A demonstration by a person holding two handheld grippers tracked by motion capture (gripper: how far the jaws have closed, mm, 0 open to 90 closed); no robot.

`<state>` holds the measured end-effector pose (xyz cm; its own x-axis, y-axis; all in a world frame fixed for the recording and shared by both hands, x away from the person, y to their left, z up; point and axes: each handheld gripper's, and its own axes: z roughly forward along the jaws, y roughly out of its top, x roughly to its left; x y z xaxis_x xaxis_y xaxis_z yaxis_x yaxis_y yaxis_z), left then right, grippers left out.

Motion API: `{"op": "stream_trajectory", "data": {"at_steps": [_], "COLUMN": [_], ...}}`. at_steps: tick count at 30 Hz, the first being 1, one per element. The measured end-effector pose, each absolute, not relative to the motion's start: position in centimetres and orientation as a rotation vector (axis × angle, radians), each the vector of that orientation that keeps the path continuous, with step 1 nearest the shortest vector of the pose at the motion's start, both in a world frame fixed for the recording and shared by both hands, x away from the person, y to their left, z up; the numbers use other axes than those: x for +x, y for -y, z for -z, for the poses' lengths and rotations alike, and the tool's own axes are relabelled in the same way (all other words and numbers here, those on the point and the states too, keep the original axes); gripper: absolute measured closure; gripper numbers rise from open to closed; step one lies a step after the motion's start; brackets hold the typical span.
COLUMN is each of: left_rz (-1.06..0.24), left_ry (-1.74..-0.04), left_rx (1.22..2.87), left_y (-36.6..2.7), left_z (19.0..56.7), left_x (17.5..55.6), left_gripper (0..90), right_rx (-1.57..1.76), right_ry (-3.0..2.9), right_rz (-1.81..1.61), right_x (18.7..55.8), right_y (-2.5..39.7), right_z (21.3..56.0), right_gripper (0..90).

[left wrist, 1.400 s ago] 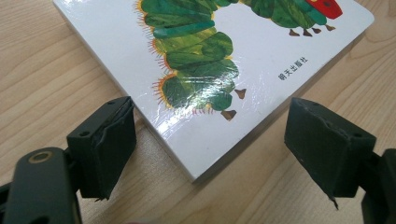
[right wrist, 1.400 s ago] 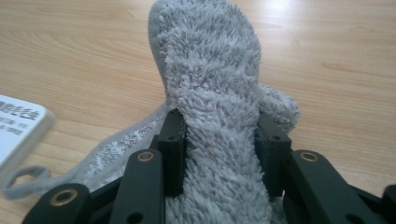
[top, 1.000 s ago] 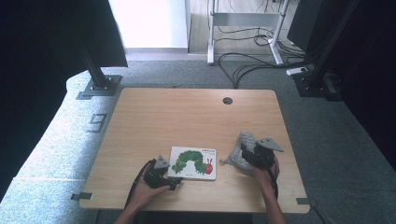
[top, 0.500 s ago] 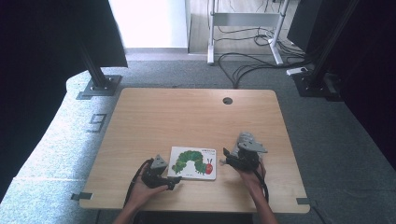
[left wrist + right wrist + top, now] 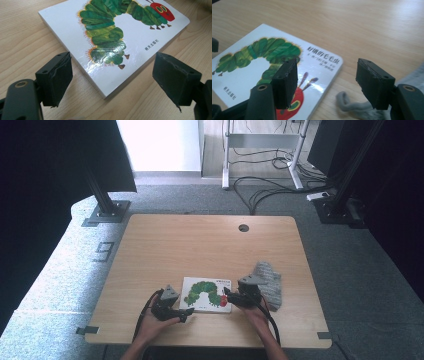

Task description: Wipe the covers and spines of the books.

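Your left gripper (image 5: 113, 82) was spread wide, jaws either side of the book's (image 5: 207, 294) near corner, nothing pinched. Your right gripper (image 5: 329, 82) was open too, hovering over the book's right edge, with a grey sock (image 5: 267, 281) just beside it. The book lay flat near the front edge of the table (image 5: 210, 245). It looked like a stiff, thick board book with a glossy, probably slick cover, so I'd have grabbed it across the edge, not the face.
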<state>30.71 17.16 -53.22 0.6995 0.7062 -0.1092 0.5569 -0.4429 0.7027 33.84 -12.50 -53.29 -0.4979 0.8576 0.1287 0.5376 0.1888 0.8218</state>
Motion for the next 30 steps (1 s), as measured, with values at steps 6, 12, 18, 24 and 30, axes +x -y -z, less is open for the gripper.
{"op": "stream_trajectory", "data": {"at_steps": [6,12,18,24,30], "left_rz": [-0.257,-0.248,-0.242,-0.241,-0.244], "left_ry": [-0.969,-0.969,-0.963,-0.962,-0.962], "left_rx": [2.172,2.183,2.192,2.195,2.195], "left_y": [-17.0,-16.9,-16.8,-16.7,-16.6], "left_z": [53.5,53.7,53.8,53.8,53.9], "left_x": [30.8,30.9,30.8,30.8,30.8], "left_gripper": [16.7,16.6,16.7,16.7,16.6], "right_rx": [1.331,1.351,1.359,1.376,1.398], "right_ry": [-2.165,-2.186,-2.211,-2.224,-2.232], "right_rz": [-1.205,-1.185,-1.173,-1.179,-1.186], "right_x": [34.1,34.3,34.4,34.6,34.9], "right_y": [11.5,11.2,10.9,10.7,10.4], "right_z": [54.2,54.5,54.7,54.9,55.0], "right_gripper": [31.5,28.3,25.9,24.3,22.8]}}
